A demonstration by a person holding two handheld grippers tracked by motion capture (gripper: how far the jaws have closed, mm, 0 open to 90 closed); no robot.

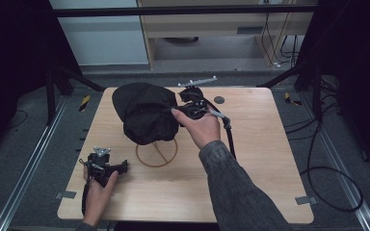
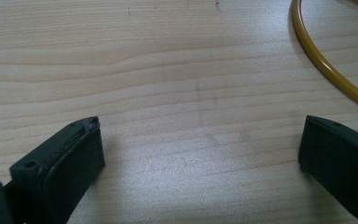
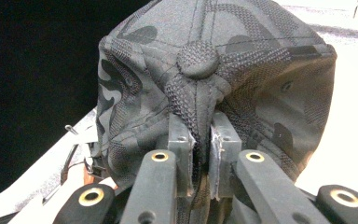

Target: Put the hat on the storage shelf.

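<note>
1. right gripper [image 3: 200,140]: my jaws are clenched on a fold of fabric near the crown of the black camo cap [image 3: 223,70], just below its top button [image 3: 198,59].
2. cap position: in the high view the cap [image 1: 144,113] sits over the far-left middle of the wooden table [image 1: 260,159], with my right gripper [image 1: 185,108] at its right side and the right hand [image 1: 201,127] wrapped around the gripper body.
3. under the cap: a yellow wire ring stand [image 1: 156,153] rests on the table, its round base visible just below the cap's lower edge. can't tell whether the cap touches the stand's top.
4. left gripper [image 2: 200,140]: jaws released, wide apart, nothing between them but bare table surface. it lies low over the near-left part of the table, held by the left hand [image 1: 98,192].
5. left gripper view also catches an arc of the yellow ring [image 2: 326,70] off to the upper right, clear of my jaws.
6. small dark round disc [image 1: 218,100] sits on the far side of the table, right of the cap.
</note>
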